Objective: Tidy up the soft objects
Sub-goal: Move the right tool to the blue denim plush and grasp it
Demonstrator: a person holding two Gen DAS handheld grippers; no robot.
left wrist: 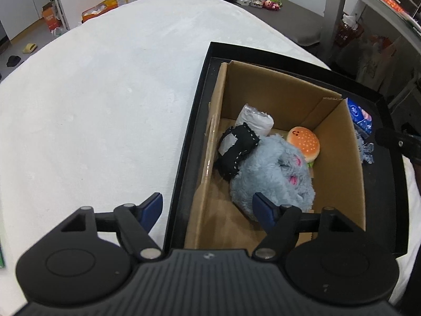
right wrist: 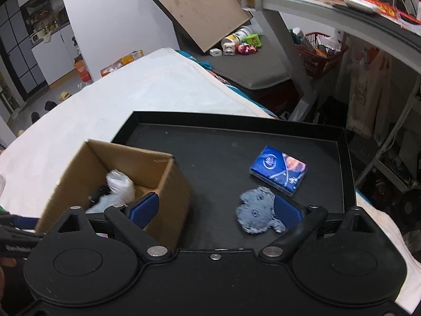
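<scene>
A cardboard box [left wrist: 339, 142] stands in a shallow black tray [left wrist: 192, 131] on a white-covered surface. In the box lie a fluffy blue-grey plush [left wrist: 271, 171], a black stitched pouch [left wrist: 236, 150], a white wrapped roll [left wrist: 255, 121] and a burger plush [left wrist: 305, 142]. My left gripper [left wrist: 208, 210] hovers open over the box's near left corner, nothing between its fingers. In the right wrist view the same box [right wrist: 168, 184] is at the left, and a grey fuzzy cloth [right wrist: 256, 214] and a blue tissue pack [right wrist: 279, 168] lie on the tray [right wrist: 210, 152]. My right gripper [right wrist: 215, 209] is open above the tray, its right finger beside the cloth.
The white surface [left wrist: 105, 105] stretches far left of the tray. Behind it are a dark bench with toys and a tin [right wrist: 242, 42], a tilted board, and a metal shelf frame [right wrist: 302, 26] with a red basket at the right.
</scene>
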